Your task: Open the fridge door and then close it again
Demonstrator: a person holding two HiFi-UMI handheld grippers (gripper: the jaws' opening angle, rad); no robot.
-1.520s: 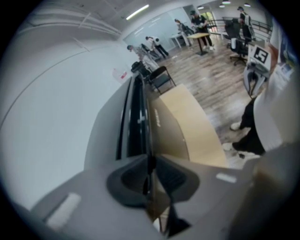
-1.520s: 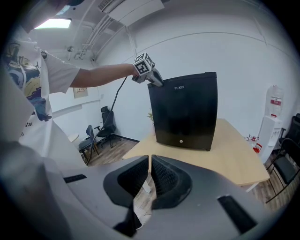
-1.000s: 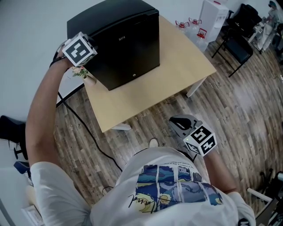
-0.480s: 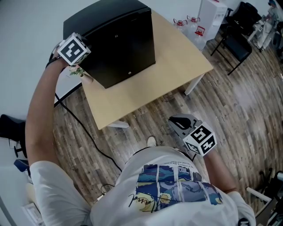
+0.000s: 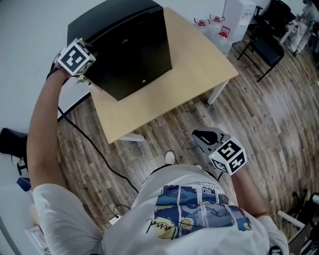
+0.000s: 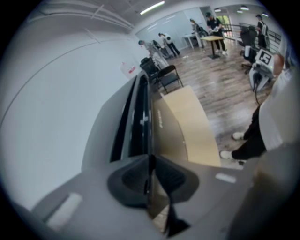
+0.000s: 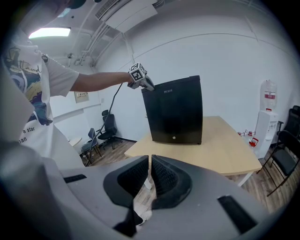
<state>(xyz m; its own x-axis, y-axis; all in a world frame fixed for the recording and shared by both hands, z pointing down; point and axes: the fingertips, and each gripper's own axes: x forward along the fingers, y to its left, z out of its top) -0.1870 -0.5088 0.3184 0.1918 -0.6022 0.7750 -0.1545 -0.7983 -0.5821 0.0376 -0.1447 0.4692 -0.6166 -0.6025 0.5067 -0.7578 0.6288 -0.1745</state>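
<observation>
A black mini fridge (image 5: pixel 129 50) stands on a light wooden table (image 5: pixel 194 69), and its door looks flush with the body. My left gripper (image 5: pixel 90 81) is at the fridge's upper left front corner. In the left gripper view the door's edge (image 6: pixel 151 126) runs straight into the seam of my left gripper (image 6: pixel 150 180). Its jaws are closing, and the pads pinch that thin edge. My right gripper (image 5: pixel 200 136) hangs low over the floor near my body, shut and empty. In the right gripper view it (image 7: pixel 150 173) faces the fridge (image 7: pixel 176 112) from a distance.
A white water dispenser (image 5: pixel 239 15) and water jugs (image 5: pixel 212 25) stand behind the table. Black chairs (image 5: pixel 266 45) are at the right. A black cable (image 5: pixel 94 144) trails over the wooden floor on the left. A white wall lies just behind the fridge.
The fridge and my left gripper have slid up and left together in the head view. The left gripper stays at the same corner, the door looks unchanged, and the right gripper barely shifted.
</observation>
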